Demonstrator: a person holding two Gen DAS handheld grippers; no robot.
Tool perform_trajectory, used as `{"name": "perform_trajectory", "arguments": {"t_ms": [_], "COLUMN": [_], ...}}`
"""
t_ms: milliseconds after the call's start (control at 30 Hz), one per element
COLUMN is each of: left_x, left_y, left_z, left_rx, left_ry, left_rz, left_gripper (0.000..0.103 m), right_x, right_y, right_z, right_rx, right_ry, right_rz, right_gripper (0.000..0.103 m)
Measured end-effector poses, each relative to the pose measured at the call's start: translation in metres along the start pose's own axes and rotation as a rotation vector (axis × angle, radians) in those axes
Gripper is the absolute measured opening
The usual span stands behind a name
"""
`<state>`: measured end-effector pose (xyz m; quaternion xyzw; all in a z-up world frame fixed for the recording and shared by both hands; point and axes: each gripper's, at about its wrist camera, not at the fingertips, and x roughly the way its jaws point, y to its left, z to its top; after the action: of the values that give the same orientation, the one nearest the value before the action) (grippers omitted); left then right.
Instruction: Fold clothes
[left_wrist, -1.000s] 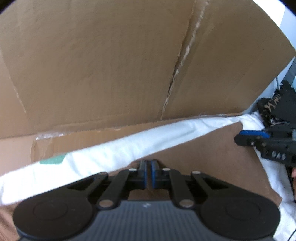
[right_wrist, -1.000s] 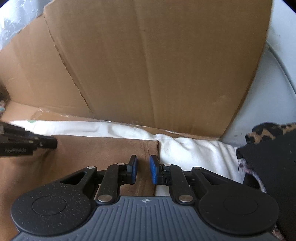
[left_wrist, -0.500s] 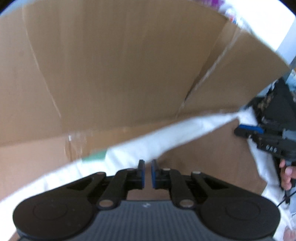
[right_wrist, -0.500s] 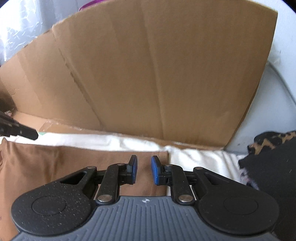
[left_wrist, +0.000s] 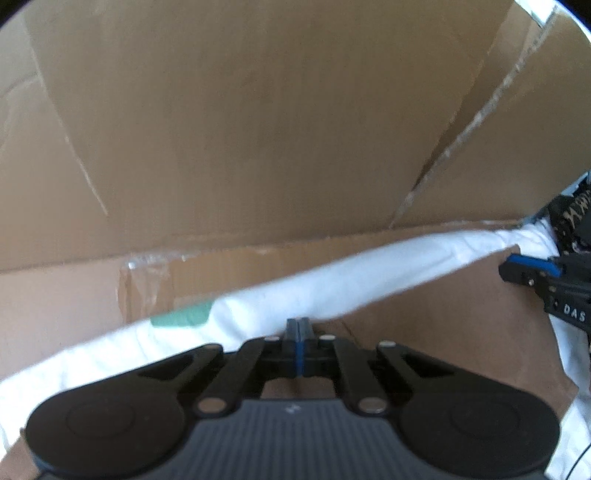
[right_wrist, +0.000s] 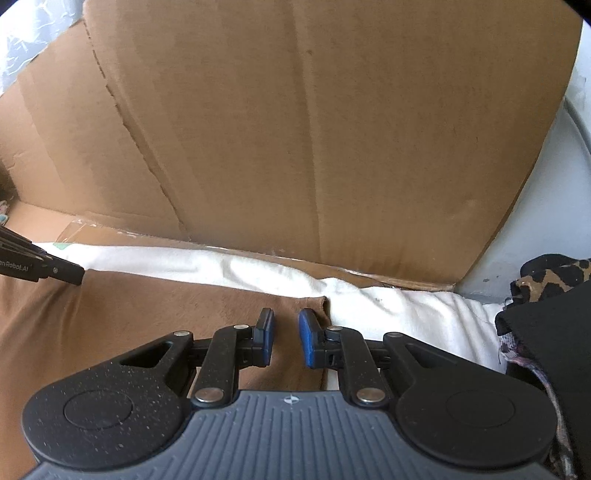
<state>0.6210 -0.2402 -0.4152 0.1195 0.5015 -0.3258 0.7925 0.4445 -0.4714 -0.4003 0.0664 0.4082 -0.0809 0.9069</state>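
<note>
The brown garment (left_wrist: 436, 332) runs under the left hand-held gripper (left_wrist: 298, 328), so any cloth between its closed blue pads is hidden. The leopard-print fabric (right_wrist: 546, 271) is cut off by the frame's right edge.

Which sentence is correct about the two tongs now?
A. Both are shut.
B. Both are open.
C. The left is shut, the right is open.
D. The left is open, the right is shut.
C: the left tongs have their blue pads pressed together at the edge of the brown cloth, while the right tongs show a clear gap.
</note>
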Motion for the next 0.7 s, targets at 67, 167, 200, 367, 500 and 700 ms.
{"name": "perform_trajectory", "arguments": {"t_ms": [67, 167, 200, 367, 500, 700], "left_x": [-0.006, -0.015, -0.018, -0.025, -0.017, 0.006], "left_y": [0.001, 0.003, 0.004, 0.000, -0.009, -0.013], "left_z": [0.001, 0.003, 0.004, 0.001, -0.004, -0.006], "left_rx": [-0.007, -0.017, -0.020, -0.015, 0.001, -0.039], "left_ry": [-0.018, -0.045, -0.054, -0.057, -0.033, 0.011], "left_rz": [-0.013, -0.033, -0.040, -0.095, -0.105, -0.069], "left_gripper": [0.004, 0.004, 0.004, 0.004, 0.005, 0.005], "right_x": [-0.002, -0.006, -0.009, -0.026, -0.040, -0.063], "right_y": [-0.001, -0.001, -0.002, -0.001, 0.000, -0.005], "right_z": [0.000, 0.003, 0.004, 0.005, -0.004, -0.024], "right_rx": [0.011, 0.016, 0.024, 0.018, 0.019, -0.021], "right_ry": [-0.002, -0.016, -0.025, -0.077, -0.092, -0.065], "right_rz": [-0.002, -0.033, -0.040, -0.012, 0.000, -0.004], "right_gripper": [0.019, 0.020, 0.020, 0.022, 0.022, 0.023]}}
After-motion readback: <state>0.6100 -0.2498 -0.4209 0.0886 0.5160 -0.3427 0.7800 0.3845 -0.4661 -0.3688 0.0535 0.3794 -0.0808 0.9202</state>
